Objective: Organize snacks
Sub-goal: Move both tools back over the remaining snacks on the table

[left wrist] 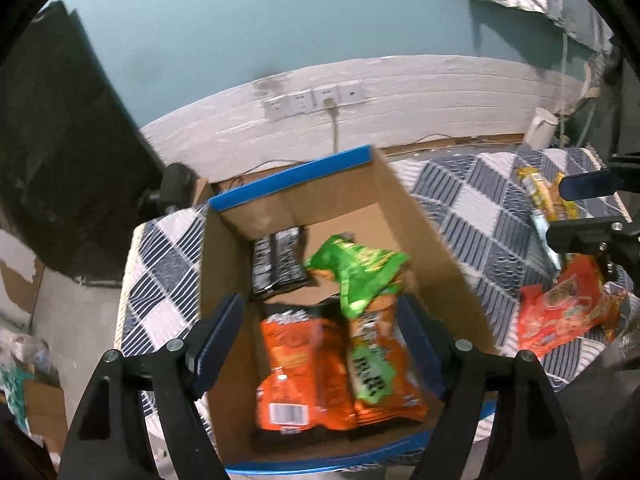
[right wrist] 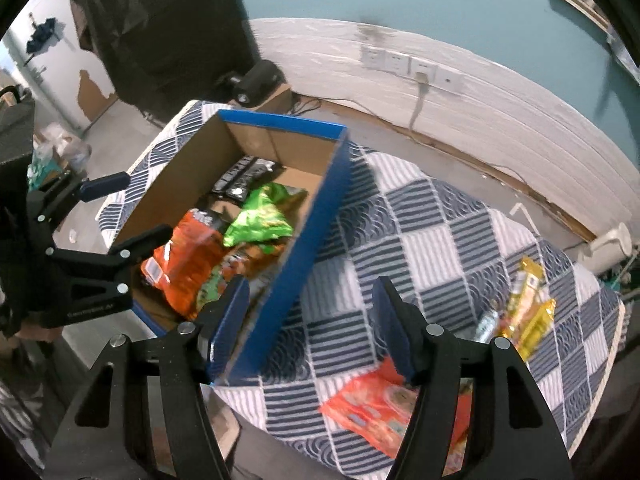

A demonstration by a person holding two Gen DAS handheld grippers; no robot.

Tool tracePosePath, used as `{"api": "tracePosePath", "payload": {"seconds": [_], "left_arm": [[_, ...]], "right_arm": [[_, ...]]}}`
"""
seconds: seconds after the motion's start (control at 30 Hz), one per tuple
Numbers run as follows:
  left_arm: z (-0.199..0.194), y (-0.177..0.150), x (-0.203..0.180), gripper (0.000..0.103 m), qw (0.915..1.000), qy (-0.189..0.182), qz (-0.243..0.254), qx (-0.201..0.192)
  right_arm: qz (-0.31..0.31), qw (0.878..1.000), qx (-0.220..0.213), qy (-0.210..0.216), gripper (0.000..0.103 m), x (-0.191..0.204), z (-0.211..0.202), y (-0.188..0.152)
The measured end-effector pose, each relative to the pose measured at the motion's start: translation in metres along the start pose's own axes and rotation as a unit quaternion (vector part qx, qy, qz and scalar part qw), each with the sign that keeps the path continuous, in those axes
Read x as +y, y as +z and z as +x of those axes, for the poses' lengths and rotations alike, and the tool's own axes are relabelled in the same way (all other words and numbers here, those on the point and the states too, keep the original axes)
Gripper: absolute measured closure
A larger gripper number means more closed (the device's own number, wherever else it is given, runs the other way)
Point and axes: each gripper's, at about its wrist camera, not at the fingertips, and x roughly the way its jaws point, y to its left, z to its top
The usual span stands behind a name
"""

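Jaws on the left gripper [left wrist: 320, 344] are standing wide apart and empty above the cardboard box [left wrist: 436, 240], where the green bag [left wrist: 360, 272], orange bags [left wrist: 300, 364] and a black packet [left wrist: 276, 264] are lying. Right gripper [right wrist: 310, 324] is likewise gaping, holding nothing, over the quilted worktop [right wrist: 440, 240]; the red-orange packet [right wrist: 380, 412] and yellow snacks [right wrist: 528, 304] are waiting outside, so packing looks midway, and next it likely needs lowering onto that packet

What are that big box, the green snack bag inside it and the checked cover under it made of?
The box looks like corrugated cardboard: plain matte brown inside, glossy blue printed outside. The green snack bag seems to be thin plastic film, crinkled with shiny highlights. The checked cover appears to be woven or quilted fabric, soft and matte, draping over the edge; its exact fibre can't be told.
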Motion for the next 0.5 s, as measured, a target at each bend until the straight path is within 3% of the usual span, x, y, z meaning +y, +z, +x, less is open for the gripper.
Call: {"api": "tracePosePath", "payload": {"seconds": [0.5], "left_arm": [[-0.010, 0.013, -0.105, 0.023, 0.9924, -0.065, 0.104, -0.011]], "right_arm": [[0.067, 0.997, 0.003, -0.044, 0.038, -0.081, -0.043, -0.069]]}}
